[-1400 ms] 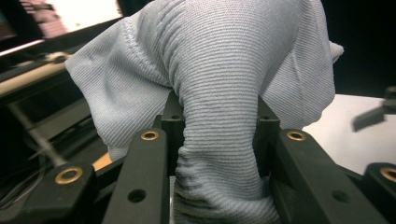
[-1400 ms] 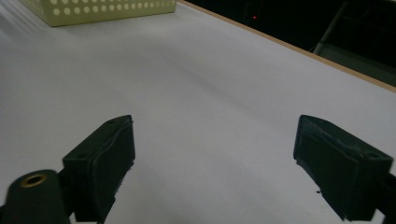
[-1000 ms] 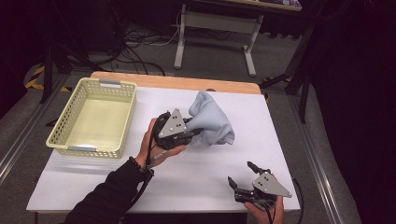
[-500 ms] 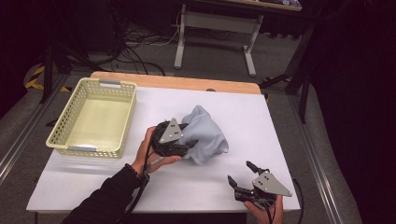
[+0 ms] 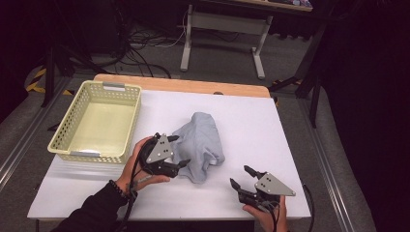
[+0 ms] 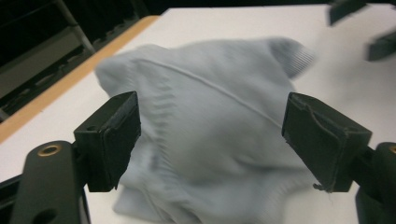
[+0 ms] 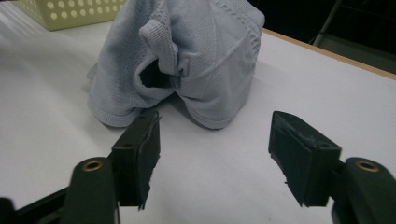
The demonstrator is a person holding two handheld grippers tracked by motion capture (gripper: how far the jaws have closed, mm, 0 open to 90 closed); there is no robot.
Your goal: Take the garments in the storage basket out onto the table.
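The white table (image 5: 251, 111) carries everything, and it is the largest thing here. At about ten o'clock on it stands the yellow basket (image 5: 65, 140), probably waiting to receive the cloth. In the middle lies the pale blue garment (image 5: 200, 145), crumpled in a soft heap on the table top. The left gripper (image 5: 178, 151) is at the heap's nine o'clock edge; its jaws have just been opening and stand apart, with the cloth between them but not pinched, so it seems released. The right gripper (image 5: 244, 176) rests at five o'clock, jaws apart and just been narrowing, holding nothing, aimed at the cloth.
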